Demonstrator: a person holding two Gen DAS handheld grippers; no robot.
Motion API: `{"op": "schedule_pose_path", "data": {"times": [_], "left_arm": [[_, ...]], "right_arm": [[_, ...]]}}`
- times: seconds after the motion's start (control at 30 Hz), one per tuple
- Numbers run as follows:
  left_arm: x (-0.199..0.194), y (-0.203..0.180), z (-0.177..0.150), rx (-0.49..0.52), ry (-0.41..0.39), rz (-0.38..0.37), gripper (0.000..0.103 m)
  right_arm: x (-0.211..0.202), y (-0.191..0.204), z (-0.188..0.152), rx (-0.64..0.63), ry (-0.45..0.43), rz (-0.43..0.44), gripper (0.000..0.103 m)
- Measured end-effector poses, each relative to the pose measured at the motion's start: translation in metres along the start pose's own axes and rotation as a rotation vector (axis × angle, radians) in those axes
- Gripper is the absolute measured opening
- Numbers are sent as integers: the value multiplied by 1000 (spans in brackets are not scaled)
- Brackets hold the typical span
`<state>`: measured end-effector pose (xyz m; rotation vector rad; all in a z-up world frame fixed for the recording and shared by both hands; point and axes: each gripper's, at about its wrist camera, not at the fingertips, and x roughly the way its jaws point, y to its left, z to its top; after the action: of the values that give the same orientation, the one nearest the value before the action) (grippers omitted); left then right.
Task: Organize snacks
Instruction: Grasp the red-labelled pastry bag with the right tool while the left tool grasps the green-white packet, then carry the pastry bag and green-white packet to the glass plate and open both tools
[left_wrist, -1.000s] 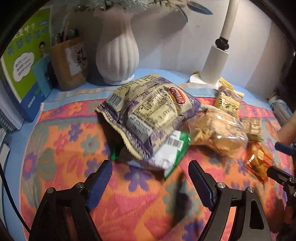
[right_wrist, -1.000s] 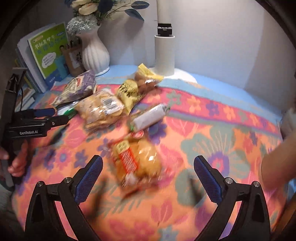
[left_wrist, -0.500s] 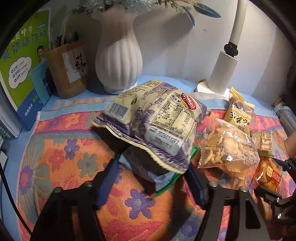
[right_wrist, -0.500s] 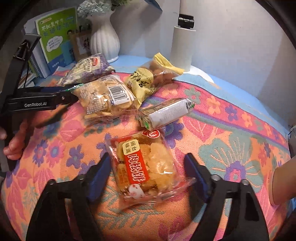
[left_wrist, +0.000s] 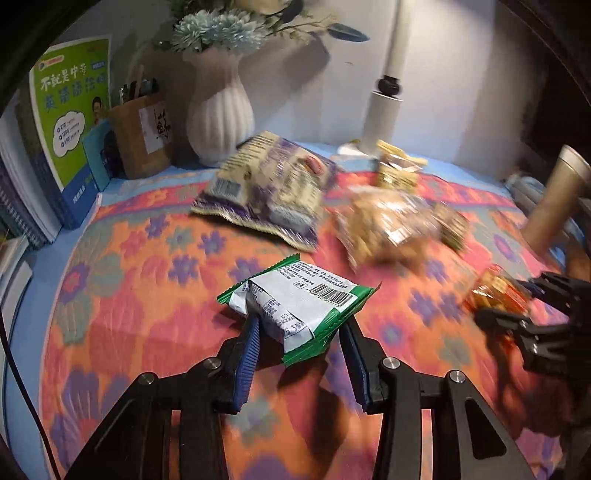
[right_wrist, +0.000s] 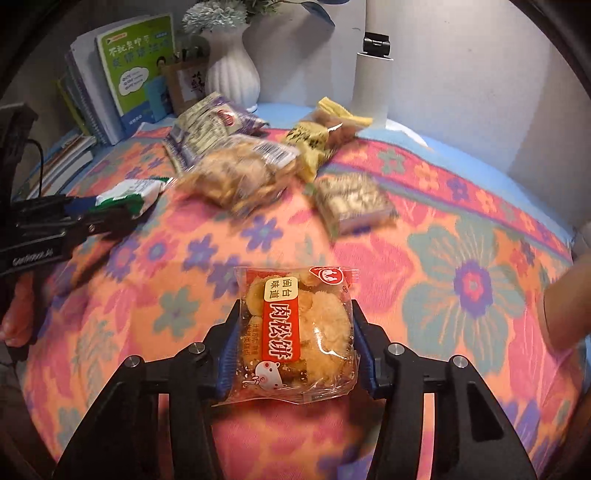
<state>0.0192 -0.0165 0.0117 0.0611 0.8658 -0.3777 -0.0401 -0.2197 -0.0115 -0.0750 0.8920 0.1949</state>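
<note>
My left gripper (left_wrist: 300, 323) has a green and white snack packet (left_wrist: 299, 295) between its blue pads; its jaws are closing and the pads press the packet's sides. The packet sits apart from the snack pile. My right gripper (right_wrist: 295, 308) is closing too, pads against both sides of a clear packet with a red label (right_wrist: 299, 328) holding a pastry. Behind lie a purple bag (left_wrist: 269, 184), a clear bag of crackers (left_wrist: 384, 225), a yellow packet (left_wrist: 397, 170) and a small pale packet (right_wrist: 351, 199). The left gripper (right_wrist: 92, 214) also shows in the right wrist view.
A floral orange cloth (left_wrist: 147, 295) covers the table. Along the back wall stand books (left_wrist: 70, 122), a brown pen holder (left_wrist: 140, 133), a white vase (left_wrist: 219, 114) and a white lamp base (left_wrist: 382, 114). A gold cylinder (left_wrist: 554, 195) stands at far right.
Both grippers went from wide open to closed in on their packets. The green packet has come out from under the purple bag, toward me. The right gripper moved forward around the red-labelled packet.
</note>
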Motion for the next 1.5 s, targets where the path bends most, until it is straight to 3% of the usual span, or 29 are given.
{"op": "schedule_pose_path", "data": {"times": [0.17, 0.2, 0.23, 0.33, 0.43, 0.53, 0.63, 0.7, 0.77, 0.83, 0.97, 1.0, 1.03, 1.13, 1.23, 1.33, 1.5], "left_arm": [[-19, -26, -38, 56, 73, -125, 42], [-20, -32, -45, 67, 97, -148, 46], [-23, -40, -50, 87, 104, -150, 57], [-38, -58, -58, 170, 53, -109, 79], [-43, -62, -50, 195, -6, -28, 82], [-25, -51, -34, 204, -9, -11, 83], [2, -39, -22, 161, 43, -53, 83], [10, -32, -17, 106, 67, -112, 83], [9, -31, -18, 97, 69, -126, 82], [6, -35, -21, 116, 61, -145, 62], [1, -47, -26, 149, 45, -125, 51], [-1, -48, -27, 140, 42, -125, 49], [-3, -48, -29, 125, 40, -134, 48], [-11, -49, -34, 90, 29, -148, 47], [-25, -52, -40, 84, 4, -152, 47], [-41, -57, -41, 68, -25, -190, 47], [-67, -74, -32, 59, -82, -264, 47]], "right_arm": [[-27, 11, -37, 5, 8, 31, 53], [-30, 12, -41, 7, 6, 37, 54], [-32, 11, -44, 12, 3, 43, 57], [-34, 10, -46, 28, -9, 66, 66], [-33, 11, -47, 14, -10, 64, 72], [-30, 21, -46, -26, -8, 22, 75], [-30, 23, -48, -39, -9, 14, 76], [-29, 19, -47, -22, -7, 31, 77], [-29, 16, -46, -6, -8, 46, 77], [-29, 13, -44, 7, -8, 54, 78], [-28, 15, -44, 1, -7, 39, 77], [-28, 17, -44, -7, -11, 25, 69], [-29, 19, -44, -14, -17, 7, 58], [-33, 23, -47, -32, -34, -6, 51], [-40, 25, -50, -38, -47, -23, 51], [-52, 18, -56, 14, -54, 7, 50], [-82, 0, -72, 94, -84, -28, 50]]}}
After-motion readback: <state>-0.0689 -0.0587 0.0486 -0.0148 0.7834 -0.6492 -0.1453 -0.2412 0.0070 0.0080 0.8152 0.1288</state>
